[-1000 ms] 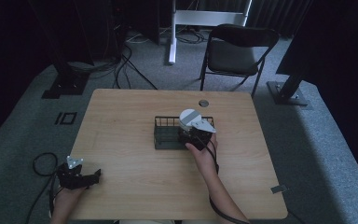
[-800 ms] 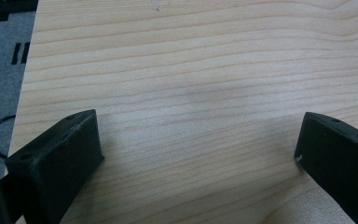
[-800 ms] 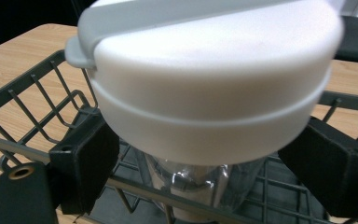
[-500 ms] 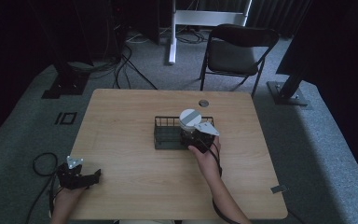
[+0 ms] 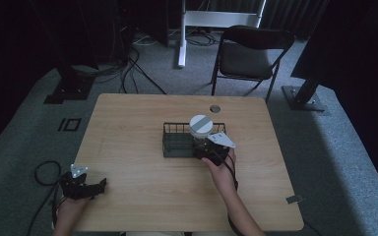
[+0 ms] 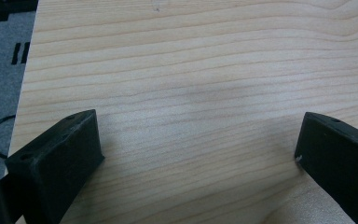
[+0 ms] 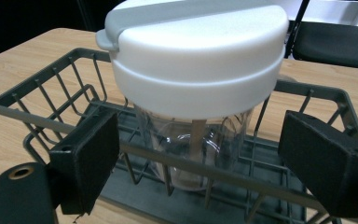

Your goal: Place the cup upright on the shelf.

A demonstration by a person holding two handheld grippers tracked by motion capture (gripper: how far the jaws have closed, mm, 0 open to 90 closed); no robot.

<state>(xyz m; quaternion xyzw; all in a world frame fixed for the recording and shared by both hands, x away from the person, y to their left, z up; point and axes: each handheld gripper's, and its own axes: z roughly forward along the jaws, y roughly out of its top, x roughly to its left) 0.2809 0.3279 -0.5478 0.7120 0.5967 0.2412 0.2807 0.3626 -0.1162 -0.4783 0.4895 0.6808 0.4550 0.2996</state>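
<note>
A: Start at the left. What is the left gripper [image 5: 98,186] doing?

B: It rests at the near left corner of the table [image 5: 128,123], jaws spread wide over bare wood with nothing between them. It looks parked there, out of the way, well apart from the work.

A: And toward the middle?

B: A dark wire basket [image 5: 177,143] sits near the table's centre. At its right end stands a clear jar [image 7: 193,154], upright, with a white lid [image 5: 201,124] rising above the rim.

A: Is the right gripper [image 7: 196,161] on it?

B: Its jaws stand wide, one to each side of the jar, outside the near wire wall. I think neither pad touches the glass, though the wires make that hard to judge. Squaring up to the jar suits either a grasp or a release.
</note>
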